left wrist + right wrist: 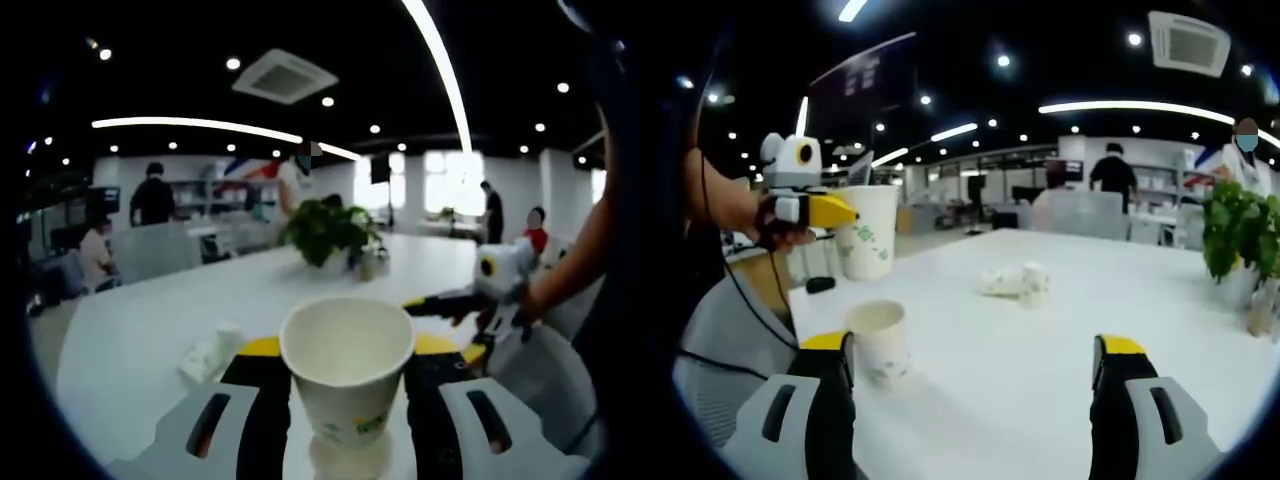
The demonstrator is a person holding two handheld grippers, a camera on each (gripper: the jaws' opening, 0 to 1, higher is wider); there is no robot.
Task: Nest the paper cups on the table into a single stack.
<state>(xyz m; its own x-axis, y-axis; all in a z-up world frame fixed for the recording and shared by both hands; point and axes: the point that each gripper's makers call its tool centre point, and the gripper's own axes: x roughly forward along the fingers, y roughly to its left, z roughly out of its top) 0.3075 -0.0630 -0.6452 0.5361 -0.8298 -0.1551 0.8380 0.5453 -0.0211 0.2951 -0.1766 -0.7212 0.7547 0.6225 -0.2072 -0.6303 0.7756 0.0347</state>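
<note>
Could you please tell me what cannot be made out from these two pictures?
- Held cup in the left gripper: its base is cut off by the left gripper view's bottom edge.
- Crumpled white item on the table: too blurred in both views to identify.
- Standing cup: its lower left side is hidden by the right gripper's jaw.

No text can be read. The white paper cup (348, 372) between the left tongs (345, 400) carries a small green and yellow print near its base, too blurred to read.
</note>
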